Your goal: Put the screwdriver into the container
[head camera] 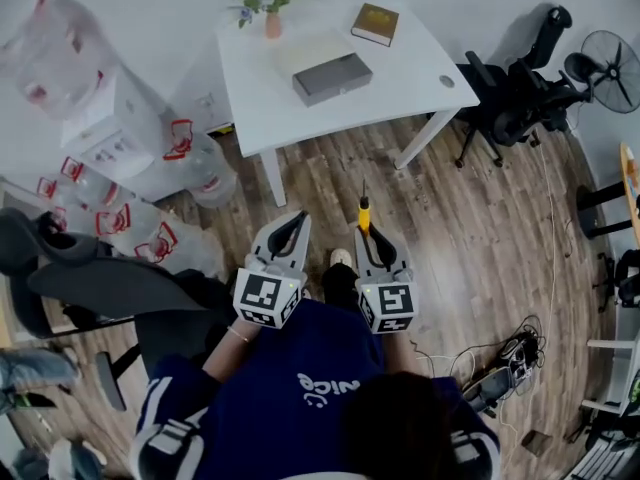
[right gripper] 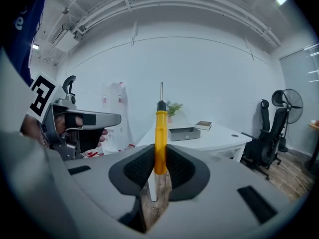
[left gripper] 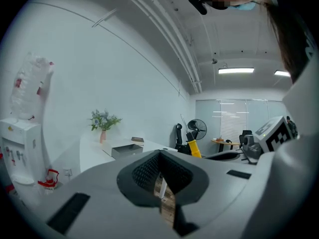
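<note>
I stand on the wooden floor a few steps short of the white table [head camera: 415,68], holding both grippers out in front of me. My right gripper [head camera: 366,236] is shut on the yellow-handled screwdriver [head camera: 364,214], whose metal tip points up and away toward the table. Seen from the right gripper view, the handle [right gripper: 160,133] sits clamped between the black pads. The grey open container [head camera: 332,78] rests on the table top, far beyond both grippers. My left gripper [head camera: 298,218] hangs beside the right one, its jaws closed together with nothing between them.
A book [head camera: 375,24] and a vase of flowers [head camera: 272,16] share the table with the container. A water dispenser [head camera: 115,123] and water bottles stand at the left. Right of the table are a black office chair [head camera: 520,93] and a fan [head camera: 612,68]. Cables [head camera: 500,368] lie on the floor at the lower right.
</note>
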The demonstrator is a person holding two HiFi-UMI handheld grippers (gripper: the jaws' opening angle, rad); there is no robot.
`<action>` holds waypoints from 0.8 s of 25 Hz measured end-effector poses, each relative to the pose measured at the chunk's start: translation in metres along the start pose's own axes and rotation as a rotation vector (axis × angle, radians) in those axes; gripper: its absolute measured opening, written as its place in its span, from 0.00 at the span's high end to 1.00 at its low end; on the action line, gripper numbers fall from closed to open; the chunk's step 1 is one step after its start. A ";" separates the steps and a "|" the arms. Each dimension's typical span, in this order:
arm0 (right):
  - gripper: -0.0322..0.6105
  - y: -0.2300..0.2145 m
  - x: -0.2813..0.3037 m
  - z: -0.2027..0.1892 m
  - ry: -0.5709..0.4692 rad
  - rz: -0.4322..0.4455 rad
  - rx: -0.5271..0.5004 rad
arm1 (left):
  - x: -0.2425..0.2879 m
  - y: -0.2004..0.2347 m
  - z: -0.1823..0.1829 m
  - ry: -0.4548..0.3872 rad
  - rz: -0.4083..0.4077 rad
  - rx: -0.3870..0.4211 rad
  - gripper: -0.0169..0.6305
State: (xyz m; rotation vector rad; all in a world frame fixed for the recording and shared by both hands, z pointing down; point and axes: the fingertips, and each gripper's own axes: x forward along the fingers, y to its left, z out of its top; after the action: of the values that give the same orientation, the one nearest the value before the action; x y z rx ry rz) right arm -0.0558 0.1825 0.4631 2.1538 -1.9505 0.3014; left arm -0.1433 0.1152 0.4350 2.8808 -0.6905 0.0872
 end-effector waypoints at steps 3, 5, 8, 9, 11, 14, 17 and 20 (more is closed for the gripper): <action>0.82 -0.005 0.025 0.001 -0.001 0.029 -0.005 | 0.011 0.019 -0.008 0.017 0.042 -0.015 0.95; 0.82 -0.012 0.041 0.001 -0.001 0.049 -0.002 | 0.023 0.029 -0.013 0.025 0.076 -0.024 0.95; 0.82 -0.036 0.071 0.001 0.012 0.078 0.008 | 0.052 0.041 -0.013 0.028 0.112 -0.029 0.95; 0.82 -0.045 0.082 0.002 0.018 0.090 0.014 | 0.063 0.045 -0.012 0.031 0.123 -0.033 0.95; 0.82 -0.063 0.104 0.006 0.024 0.113 0.015 | 0.085 0.054 -0.010 0.039 0.148 -0.041 0.95; 0.82 -0.092 0.141 0.017 0.026 0.148 -0.006 | 0.121 0.071 -0.002 0.044 0.191 -0.037 0.95; 0.82 -0.118 0.179 0.028 0.037 0.189 -0.029 | 0.156 0.089 0.009 0.047 0.238 -0.033 0.95; 0.82 -0.140 0.206 0.037 0.050 0.231 -0.056 | 0.188 0.102 0.013 0.054 0.279 -0.045 0.95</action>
State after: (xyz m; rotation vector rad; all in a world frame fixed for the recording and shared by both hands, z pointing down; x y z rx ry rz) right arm 0.1039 -0.0109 0.4854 1.8699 -2.1548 0.3315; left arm -0.0221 -0.0597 0.4566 2.7100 -1.0636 0.1830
